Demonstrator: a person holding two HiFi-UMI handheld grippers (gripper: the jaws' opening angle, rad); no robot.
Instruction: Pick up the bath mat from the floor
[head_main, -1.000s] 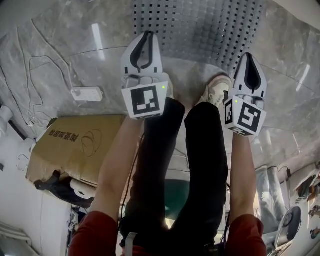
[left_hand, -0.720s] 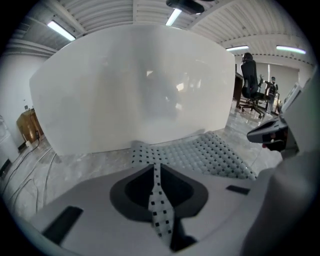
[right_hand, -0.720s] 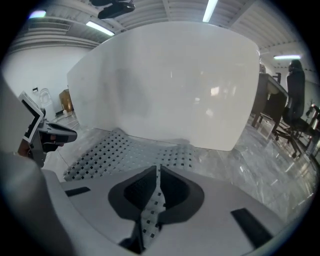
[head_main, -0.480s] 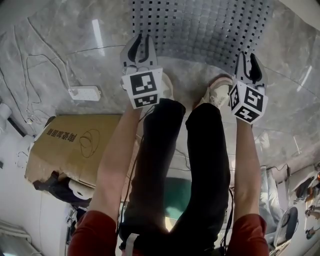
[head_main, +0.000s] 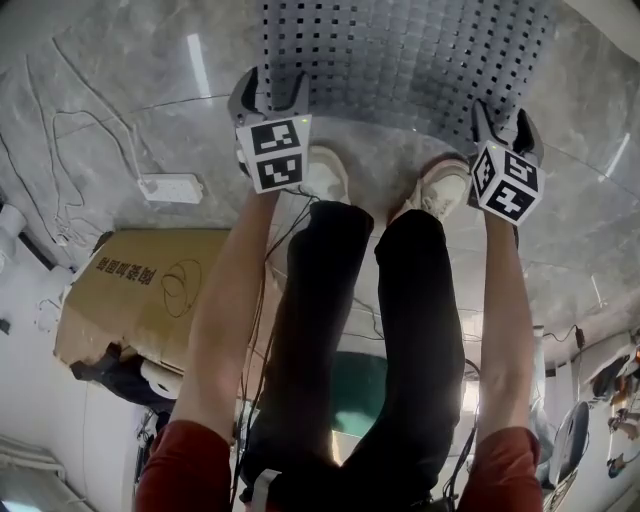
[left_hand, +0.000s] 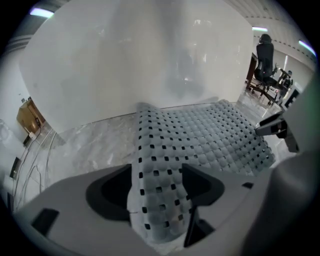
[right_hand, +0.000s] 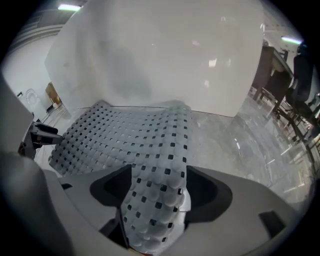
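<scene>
1. The pale grey rubber bath mat with rows of square holes (head_main: 400, 50) lies on the glossy grey marble floor (head_main: 110, 90), just beyond the person's white shoes (head_main: 325, 175).
2. Left gripper (head_main: 270, 85) points down at the mat's near left corner. Its jaws have just been opening and stand spread, with the corner running up between them, not pinched.
3. Right gripper (head_main: 502, 118) is over the near right corner. Its jaws have also just been opening and are wide apart, mat between them, no squeeze.
4. Off to the left, a white power strip (head_main: 172, 187) and a brown cardboard box (head_main: 150, 290) sit well apart from the mat.
</scene>
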